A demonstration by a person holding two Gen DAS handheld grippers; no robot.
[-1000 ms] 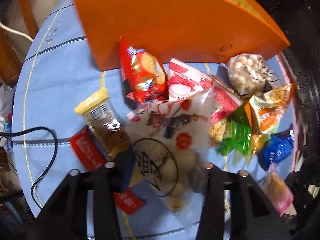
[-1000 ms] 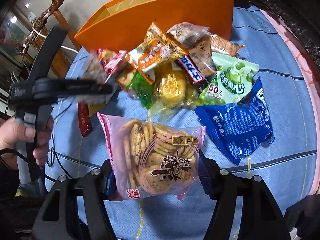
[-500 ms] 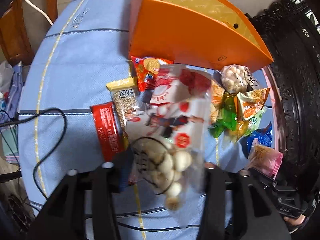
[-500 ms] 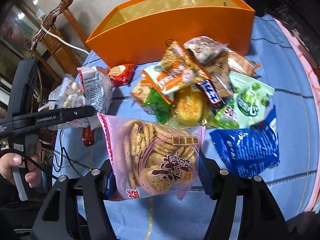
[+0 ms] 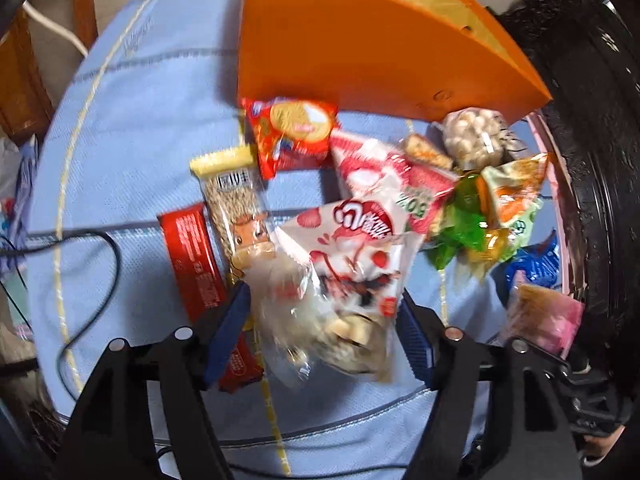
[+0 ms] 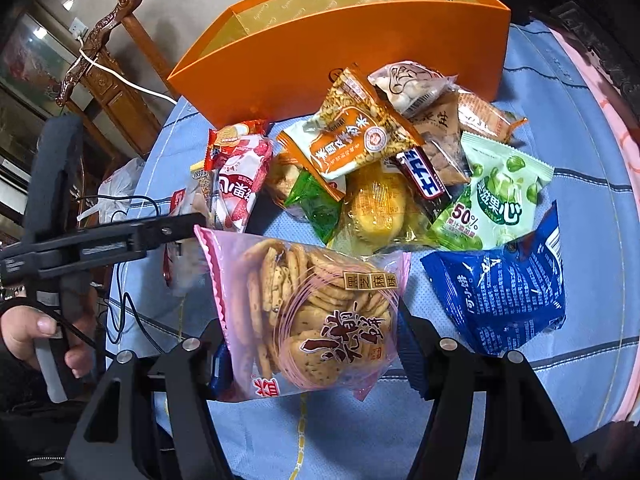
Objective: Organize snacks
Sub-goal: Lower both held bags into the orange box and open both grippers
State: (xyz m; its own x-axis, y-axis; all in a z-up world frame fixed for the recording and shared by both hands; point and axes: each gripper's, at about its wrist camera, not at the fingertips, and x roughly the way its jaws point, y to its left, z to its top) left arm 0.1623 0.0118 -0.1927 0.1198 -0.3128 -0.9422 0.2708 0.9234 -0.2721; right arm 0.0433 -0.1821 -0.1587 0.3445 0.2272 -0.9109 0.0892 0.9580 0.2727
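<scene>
My left gripper is shut on a clear bag of white round snacks and on a red-and-white strawberry pack, held above the table. My right gripper is shut on a pink bag of sesame crackers, lifted over the blue cloth. The orange box stands open at the back, also in the left wrist view. A heap of snack packs lies in front of it.
A grain bar, a red wafer pack and a red cracker pack lie left of the heap. A blue pack and a green gummy pack lie on the right. A black cable trails at the left edge.
My left gripper has lifted and drawn back with its bags, which swing and blur. The right gripper holds the cracker bag steady, slightly higher.
</scene>
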